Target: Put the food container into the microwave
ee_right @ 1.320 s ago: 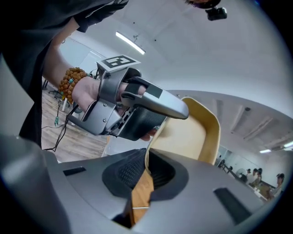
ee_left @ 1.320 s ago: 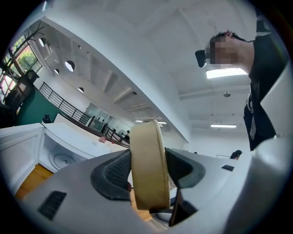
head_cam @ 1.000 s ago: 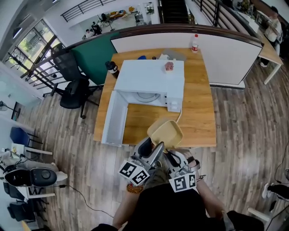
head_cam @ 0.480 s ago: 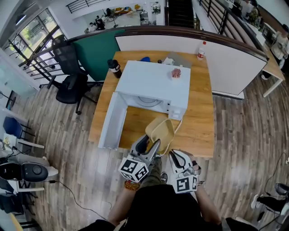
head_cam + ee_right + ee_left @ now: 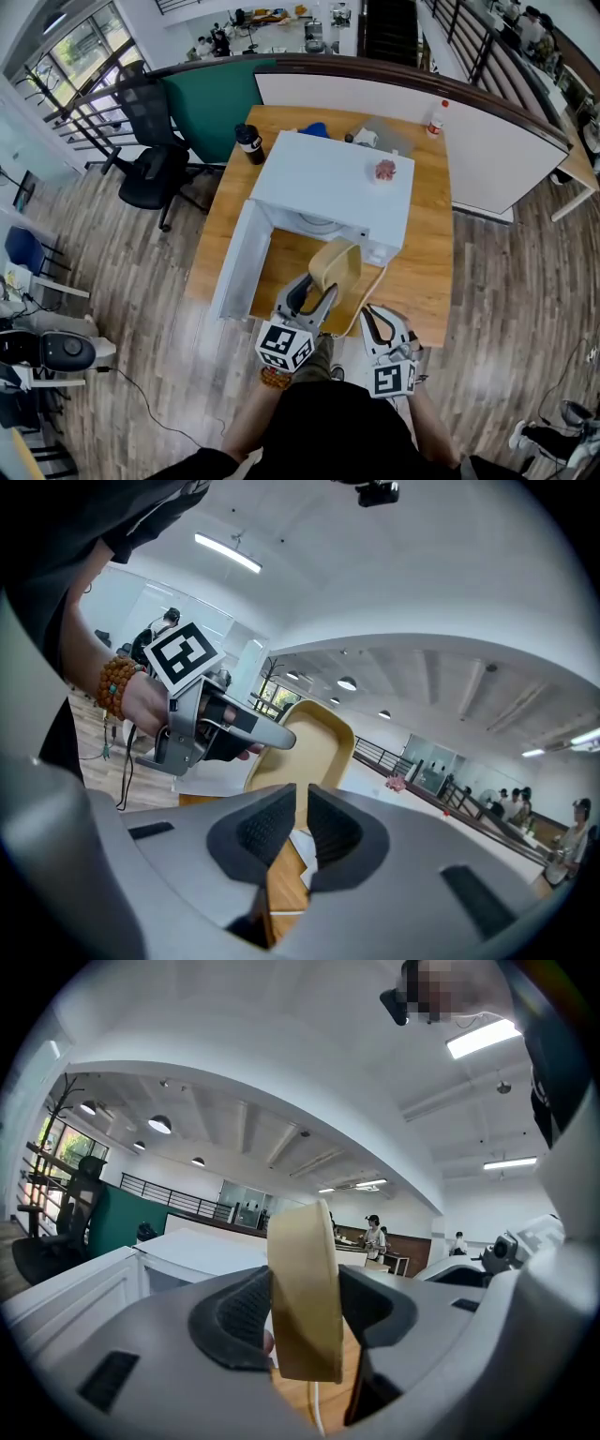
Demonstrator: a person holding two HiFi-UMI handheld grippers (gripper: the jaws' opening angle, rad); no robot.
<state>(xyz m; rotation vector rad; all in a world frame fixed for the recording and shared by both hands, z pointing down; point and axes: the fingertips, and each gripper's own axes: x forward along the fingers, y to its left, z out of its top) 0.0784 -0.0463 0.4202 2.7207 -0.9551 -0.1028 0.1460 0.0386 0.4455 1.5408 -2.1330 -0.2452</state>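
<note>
Food container (image 5: 336, 264), head view: your left gripper (image 5: 317, 289) holds it by the near rim, tipped on edge, over the table (image 5: 427, 253) just in front of the microwave (image 5: 333, 183). The microwave door (image 5: 239, 272) is already swung open and only the turntable shows inside. The pickup looks done; the container isn't in yet, so it still has to go in and be let go. Your right gripper (image 5: 380, 328) hangs behind, apart from it.

Left gripper view: both pads clamp the container's rim, edge-on between them.

Right gripper view: your fingers stand narrow and have just been closing, with nothing between them. The container shows ahead with its hollow facing you, bare inside, no food visible.
</note>
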